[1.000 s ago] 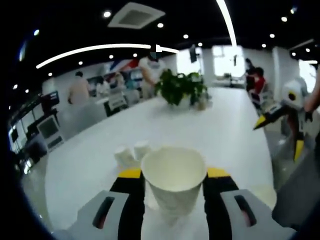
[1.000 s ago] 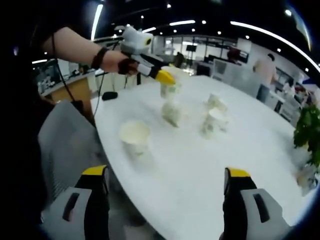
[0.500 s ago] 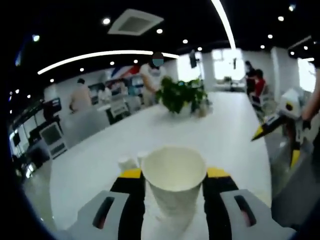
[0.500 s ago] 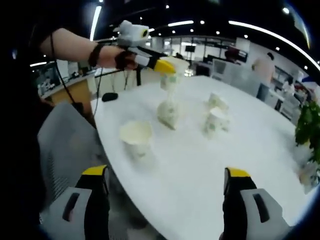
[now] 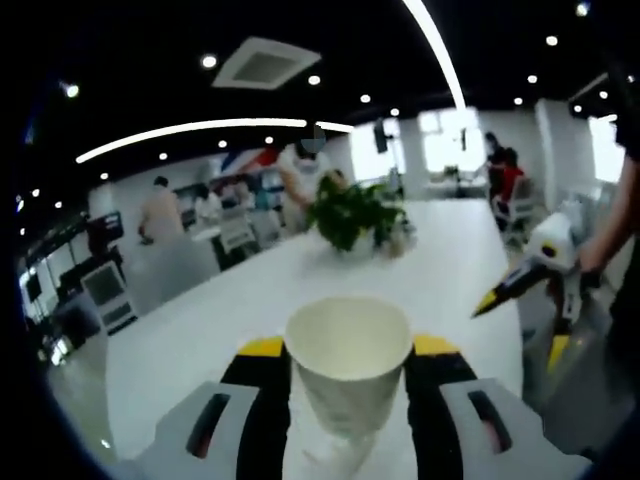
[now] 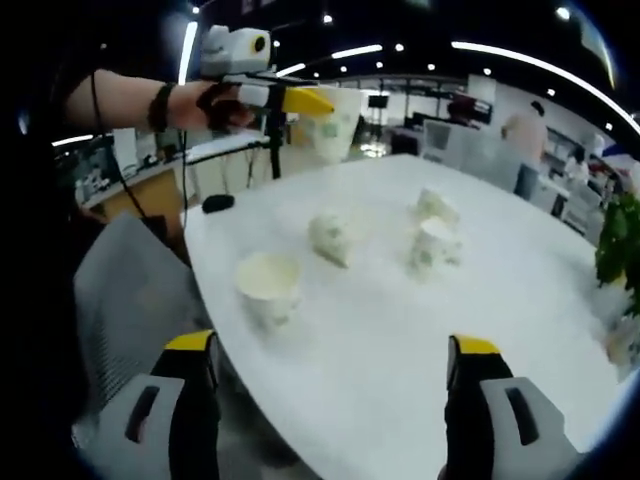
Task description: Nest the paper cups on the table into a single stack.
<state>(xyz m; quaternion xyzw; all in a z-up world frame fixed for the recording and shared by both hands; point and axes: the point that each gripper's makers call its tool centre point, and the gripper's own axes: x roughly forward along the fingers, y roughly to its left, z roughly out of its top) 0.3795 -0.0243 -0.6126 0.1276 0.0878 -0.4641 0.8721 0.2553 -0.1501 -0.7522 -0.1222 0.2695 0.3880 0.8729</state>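
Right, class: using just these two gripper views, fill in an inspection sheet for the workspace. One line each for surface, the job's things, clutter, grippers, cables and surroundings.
Surface: white table, bare between the items.
Job's things: held cup raised above the table; open cup upright near the edge; three more cups further in, too blurred to tell their pose.
Clutter: dark small object at the far edge; potted plant.
Grippers: left gripper shut on the held cup; right gripper open, holding nothing.
Cables: dark cable along the person's forearm.
Surroundings: open office, ceiling lights, people in the background, grey chair beside the table.
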